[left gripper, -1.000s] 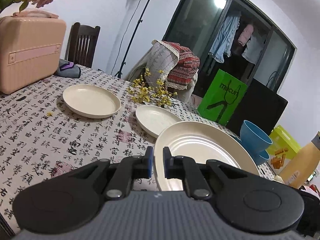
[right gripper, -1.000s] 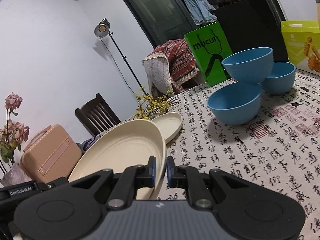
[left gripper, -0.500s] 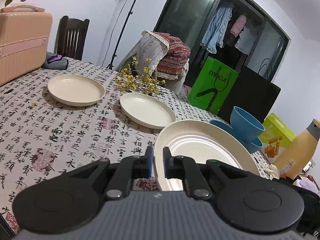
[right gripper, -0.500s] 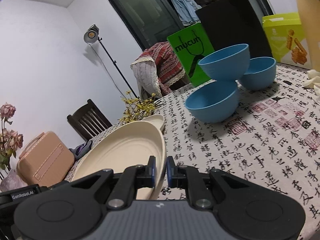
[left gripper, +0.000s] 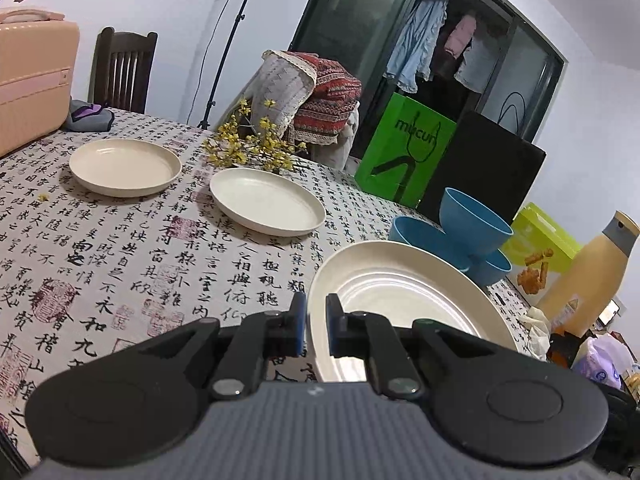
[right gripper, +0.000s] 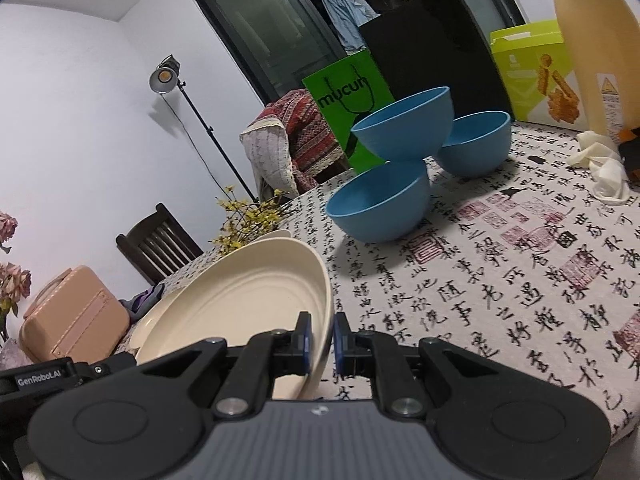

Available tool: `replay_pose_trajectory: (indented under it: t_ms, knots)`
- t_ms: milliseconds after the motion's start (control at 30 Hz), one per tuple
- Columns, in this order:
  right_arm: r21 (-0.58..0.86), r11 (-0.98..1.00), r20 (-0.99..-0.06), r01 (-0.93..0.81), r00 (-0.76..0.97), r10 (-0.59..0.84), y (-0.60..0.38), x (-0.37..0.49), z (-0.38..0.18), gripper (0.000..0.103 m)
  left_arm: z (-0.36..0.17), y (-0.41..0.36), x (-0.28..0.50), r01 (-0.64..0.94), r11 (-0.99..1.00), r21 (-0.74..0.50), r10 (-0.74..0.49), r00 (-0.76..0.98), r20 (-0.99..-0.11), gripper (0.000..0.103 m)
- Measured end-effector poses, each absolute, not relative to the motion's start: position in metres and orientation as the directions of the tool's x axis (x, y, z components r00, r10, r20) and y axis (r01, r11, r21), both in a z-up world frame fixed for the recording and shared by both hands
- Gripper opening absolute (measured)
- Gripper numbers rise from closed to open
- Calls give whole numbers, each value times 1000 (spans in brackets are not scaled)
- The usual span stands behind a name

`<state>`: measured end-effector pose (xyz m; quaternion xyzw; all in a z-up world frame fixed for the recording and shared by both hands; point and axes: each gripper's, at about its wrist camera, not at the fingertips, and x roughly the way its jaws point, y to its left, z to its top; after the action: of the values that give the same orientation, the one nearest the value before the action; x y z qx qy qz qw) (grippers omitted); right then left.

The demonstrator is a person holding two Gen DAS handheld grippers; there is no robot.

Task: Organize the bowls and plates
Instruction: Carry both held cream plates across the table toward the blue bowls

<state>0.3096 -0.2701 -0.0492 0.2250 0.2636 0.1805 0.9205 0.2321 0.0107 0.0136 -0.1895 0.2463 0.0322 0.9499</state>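
Observation:
My left gripper (left gripper: 316,326) is shut on the left rim of a large cream plate (left gripper: 400,300). My right gripper (right gripper: 319,342) is shut on the right rim of the same large cream plate (right gripper: 248,304), held tilted above the table. Two smaller cream plates (left gripper: 125,166) (left gripper: 267,200) lie on the tablecloth beyond. Three blue bowls stand at the far right: one (right gripper: 404,126) rests tilted on top of two others (right gripper: 380,204) (right gripper: 476,142). They also show in the left wrist view (left gripper: 472,224).
A pink case (left gripper: 32,80) and a wooden chair (left gripper: 122,68) are at the far left. Yellow flowers (left gripper: 248,148), a green bag (left gripper: 404,148), a black bag (left gripper: 480,168), a snack box (right gripper: 532,68), a tan bottle (right gripper: 592,40) and crumpled tissue (right gripper: 600,164) ring the table.
Both grippers, still holding the large plate, have moved back and to the right; the two small plates and the pink case have slid left in the left wrist view, the bowls look nearer.

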Motion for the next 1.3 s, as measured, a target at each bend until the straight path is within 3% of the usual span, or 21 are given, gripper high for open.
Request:
replay_pose_trajectory:
  t_ms: [1300]
  knots:
    - [491, 864, -494, -111, 781, 381, -310, 311, -109, 11, -52, -32, 252, -141, 934, -329, -77, 818, -570, 11]
